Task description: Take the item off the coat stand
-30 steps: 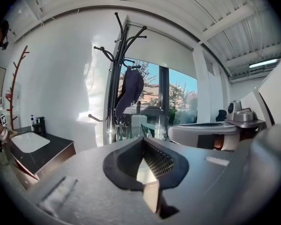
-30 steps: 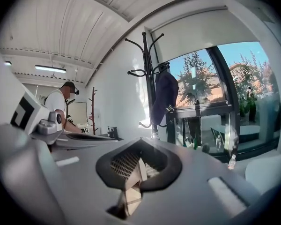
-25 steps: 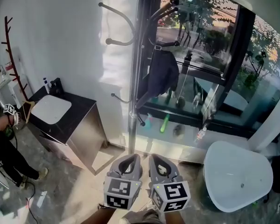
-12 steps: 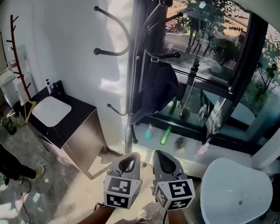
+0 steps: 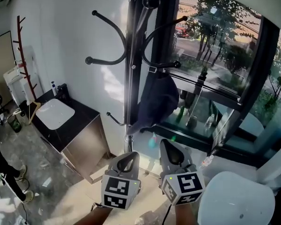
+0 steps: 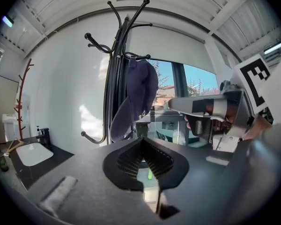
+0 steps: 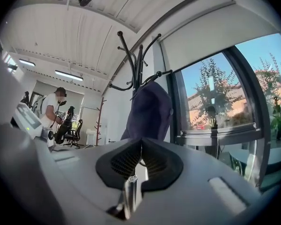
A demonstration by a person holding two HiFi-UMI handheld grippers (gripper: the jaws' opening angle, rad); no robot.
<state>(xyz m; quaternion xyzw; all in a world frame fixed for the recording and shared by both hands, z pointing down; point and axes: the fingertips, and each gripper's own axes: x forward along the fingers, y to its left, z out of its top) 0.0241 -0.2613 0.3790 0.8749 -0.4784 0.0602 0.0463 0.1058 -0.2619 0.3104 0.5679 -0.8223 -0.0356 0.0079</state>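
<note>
Both tongs clenched, empty, apart from the cap on the coat stand.

Left tongs [image 5: 129, 155] and right tongs [image 5: 168, 147] sat side by side at the bottom of the head view. Each had its jaws pressed together on nothing and pointed toward the stand. Each carried black-and-white square markers [image 5: 118, 191], pattern only, no readable text. Beyond them the black coat stand [image 5: 130, 69] stood upright just beside the window [image 5: 215, 55]. The dark blue cap [image 5: 157, 100] hung from a hook [image 5: 173, 64] on the stand's window side, with its long axis vertical, top at the hook and lower end sloping in toward the pole. It was clear of both tongs. Further left, a black table [image 5: 84, 121] with a white basin [image 5: 56, 112] stood against the wall. A red-brown branch rack [image 5: 25, 55] stood behind it.
</note>
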